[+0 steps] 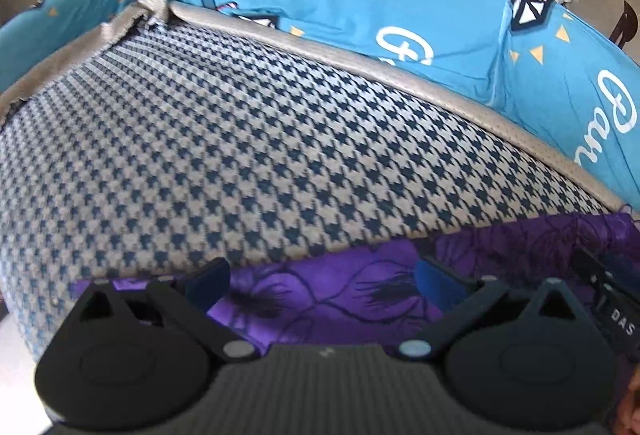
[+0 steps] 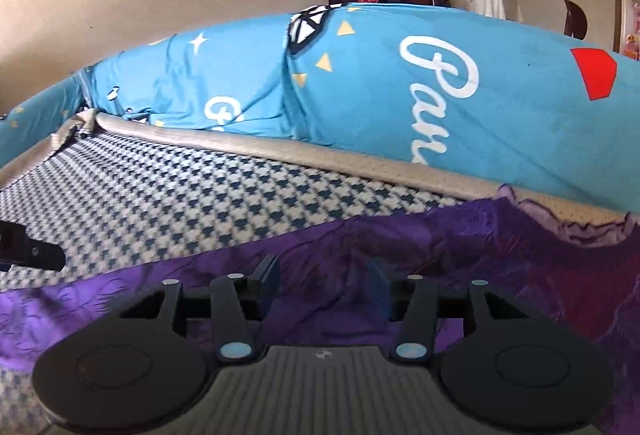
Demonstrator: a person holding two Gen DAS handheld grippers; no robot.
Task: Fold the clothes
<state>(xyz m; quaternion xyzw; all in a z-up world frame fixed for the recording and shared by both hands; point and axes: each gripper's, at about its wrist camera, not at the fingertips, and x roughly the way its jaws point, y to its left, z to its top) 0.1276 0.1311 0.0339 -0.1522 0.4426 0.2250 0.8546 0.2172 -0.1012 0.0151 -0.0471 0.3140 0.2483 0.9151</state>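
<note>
The purple cloth (image 1: pixel 340 299) lay along the near edge of the checked cushion (image 1: pixel 240 139), its length running between both spread tools, left tool (image 1: pixel 320 281) and right tool (image 2: pixel 324 277) apparently just over it, neither pinching anything.

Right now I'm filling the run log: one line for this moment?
left gripper: open | right gripper: open | both over purple cloth | on houndstooth cushion

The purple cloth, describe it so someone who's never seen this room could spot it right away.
Find the sofa seat with its blue-and-white houndstooth weave, backed by a bright blue printed cover. The purple cloth lies along the seat's near edge, beneath both grippers. It alone is glossy violet with dark flower outlines.
</note>
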